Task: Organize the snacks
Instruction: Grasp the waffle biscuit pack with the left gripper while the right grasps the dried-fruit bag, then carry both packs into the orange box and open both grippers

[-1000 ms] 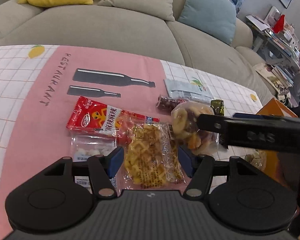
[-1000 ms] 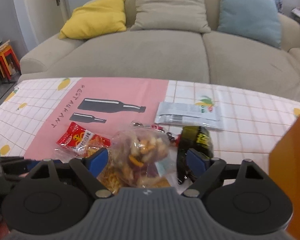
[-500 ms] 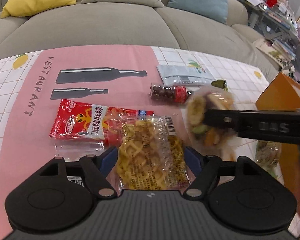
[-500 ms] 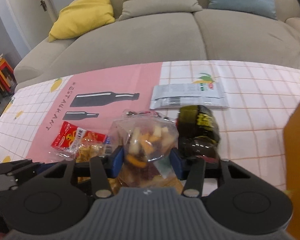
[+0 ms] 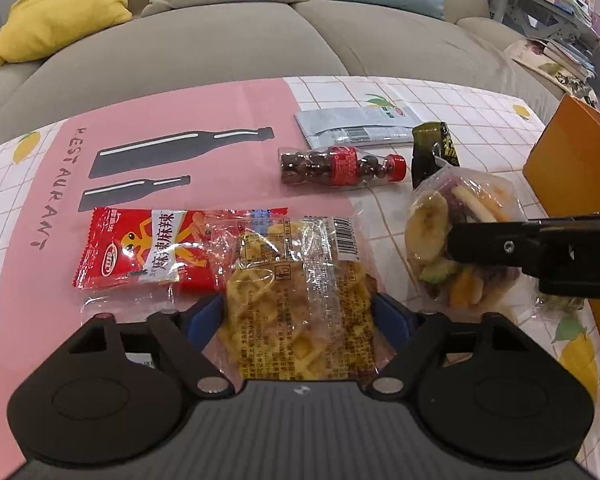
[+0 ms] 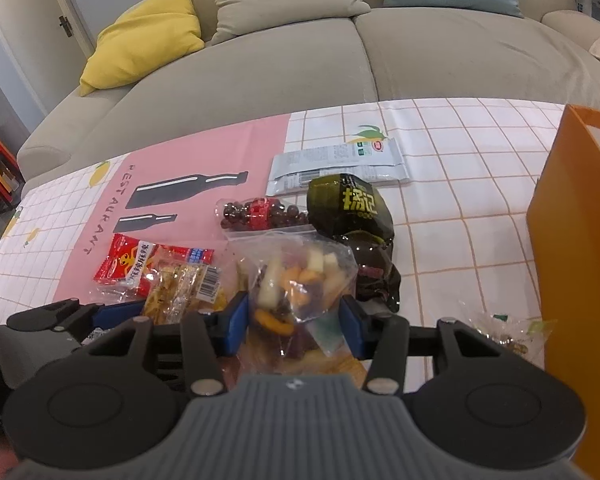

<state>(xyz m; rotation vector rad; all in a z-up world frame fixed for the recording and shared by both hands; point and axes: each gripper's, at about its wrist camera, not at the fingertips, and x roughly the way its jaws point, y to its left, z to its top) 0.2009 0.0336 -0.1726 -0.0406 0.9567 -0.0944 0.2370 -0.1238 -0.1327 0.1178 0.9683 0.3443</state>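
The waffle packet (image 5: 300, 300), flat, light and crinkly, lies on the bench (image 5: 440, 96) between the spread, unclosed fingers of the left gripper (image 5: 300, 316); its stiff middle is judged the safest hold. The smaller, lumpy dried-fruit bag (image 6: 296, 284), soft and slippery, is pinched by the right gripper (image 6: 296, 322), whose fingers are closed on it.

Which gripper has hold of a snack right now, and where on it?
The right gripper clamps the clear bag of mixed dried fruit across its lower middle. The left gripper straddles the waffle packet, jaws wide, no grip evident.
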